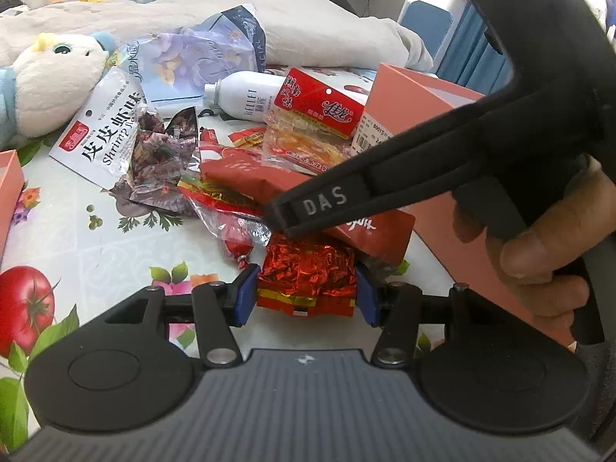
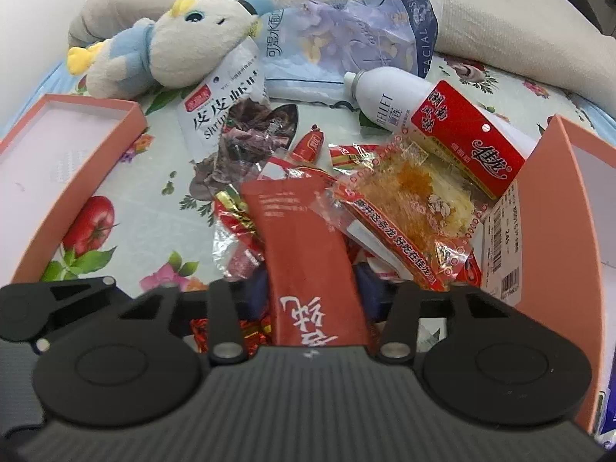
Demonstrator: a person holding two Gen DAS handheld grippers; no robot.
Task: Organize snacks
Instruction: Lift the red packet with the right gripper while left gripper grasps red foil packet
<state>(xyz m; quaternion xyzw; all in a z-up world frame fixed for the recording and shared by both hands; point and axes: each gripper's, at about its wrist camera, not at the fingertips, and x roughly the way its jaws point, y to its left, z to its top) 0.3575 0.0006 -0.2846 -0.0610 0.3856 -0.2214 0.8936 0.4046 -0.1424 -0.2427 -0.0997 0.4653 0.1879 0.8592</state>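
foil packet (image 1: 307,274), fruit-print tablecloth (image 1: 77,238); grey blanket (image 1: 315,23)

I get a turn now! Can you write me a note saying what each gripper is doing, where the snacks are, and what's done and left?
Left gripper: pads against a crinkly red foil packet on the table.
Right gripper: around a long red pouch, pads hidden, grip unclear.
Other snacks: shrimp bag, clear packet and sausages heaped mid-table.
Orange boxes to left and right; no snacks visible in either.
Done: nothing sorted.
Left: everything.
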